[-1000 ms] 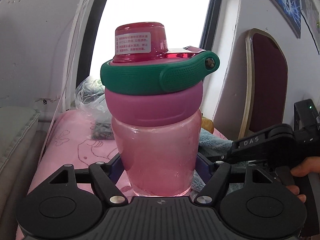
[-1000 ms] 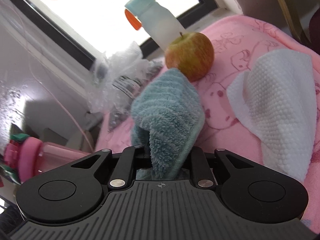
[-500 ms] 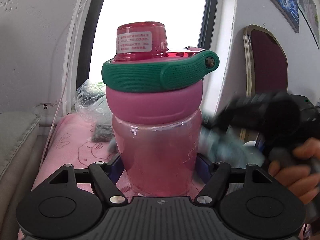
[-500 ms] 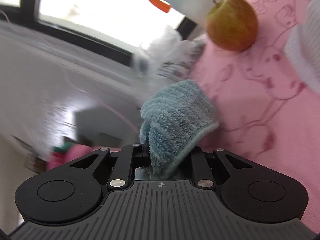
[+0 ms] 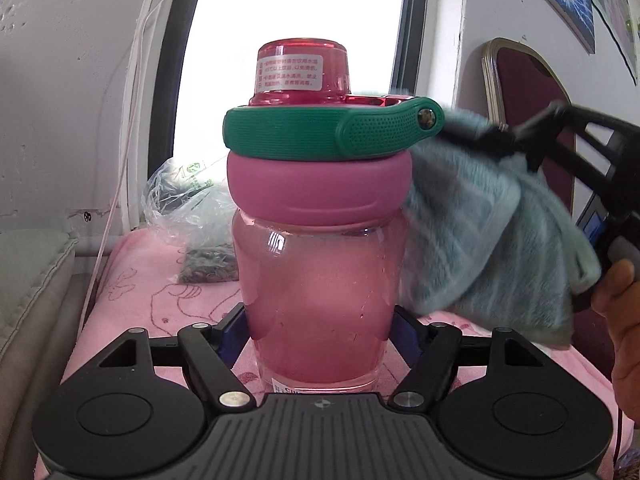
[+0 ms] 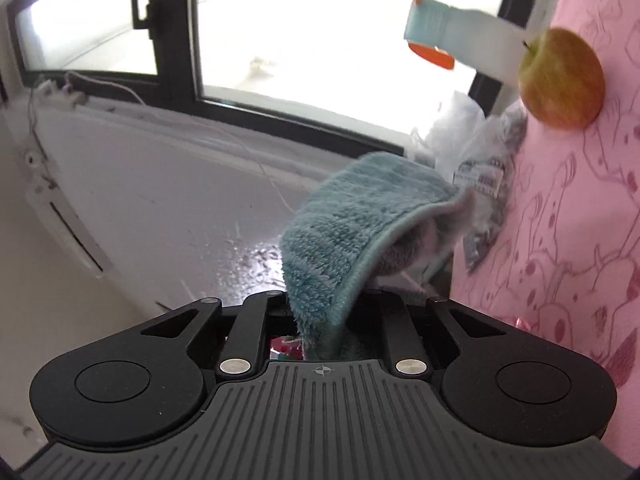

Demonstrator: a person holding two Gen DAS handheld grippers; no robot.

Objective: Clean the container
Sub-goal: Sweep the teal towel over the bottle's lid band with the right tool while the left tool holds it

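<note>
A clear pink bottle (image 5: 320, 264) with a pink collar, green carry loop and red cap stands upright in the left wrist view. My left gripper (image 5: 320, 332) is shut on the bottle's lower body. A teal fluffy cloth (image 5: 480, 240) hangs against the bottle's right side, by the collar and green loop. My right gripper (image 5: 516, 140) holds that cloth from the upper right, with a hand (image 5: 624, 320) on its grip. In the right wrist view the cloth (image 6: 352, 228) droops from between the shut fingers of my right gripper (image 6: 324, 320), and the view is rolled sideways.
A pink patterned blanket (image 5: 152, 288) covers the surface below. A crinkled plastic bag (image 5: 188, 208) lies by the window behind the bottle. An apple (image 6: 560, 80) and a white bottle with an orange cap (image 6: 460, 36) sit near the window. A maroon chair (image 5: 528, 100) stands at right.
My right gripper lifted the teal cloth off the blanket and swung it up against the bottle's right side, rolling sideways. The bottle stays held in my left gripper.
</note>
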